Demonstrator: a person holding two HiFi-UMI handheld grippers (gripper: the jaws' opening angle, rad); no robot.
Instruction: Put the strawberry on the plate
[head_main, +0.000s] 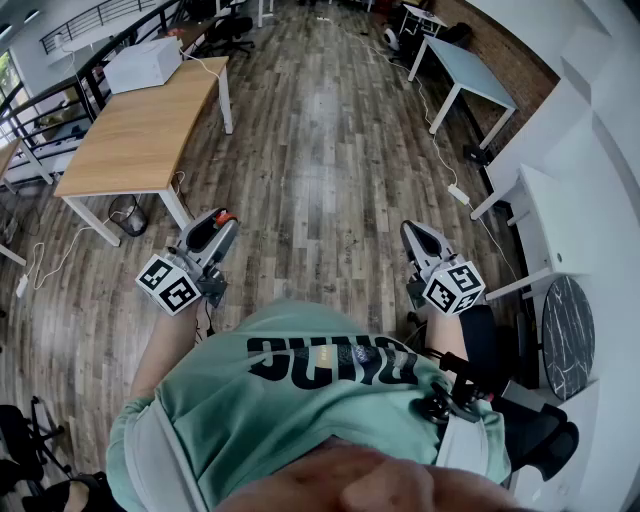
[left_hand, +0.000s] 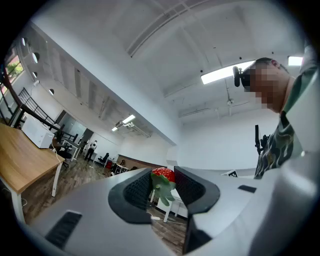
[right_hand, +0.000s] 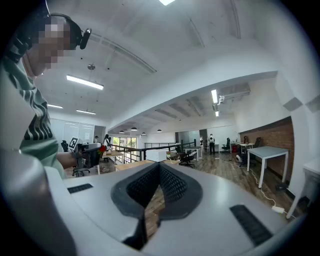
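Operator: While standing clear of the wooden table (head_main: 140, 130), confirm load status, largest item first.

Inspector: Green shirt (head_main: 280, 420) nearest, well apart from the wooden table. Dark round slab (head_main: 567, 335) far from the wooden table: plate or not, cannot tell. Left gripper (head_main: 222, 222) on the side nearer the wooden table, tipped slightly upward; probably carried so to keep the load in sight. Right gripper (head_main: 412, 232) on the side farther from the wooden table, level.

Operator: State jaws and contents.

Inspector: Left: clamped on the strawberry (left_hand: 162, 174), red body at the pad tips, green leaves trailing back between the pads (left_hand: 137, 189). Right: closed together, nothing between; likely kept idle as a spare. Locate the plate before releasing.
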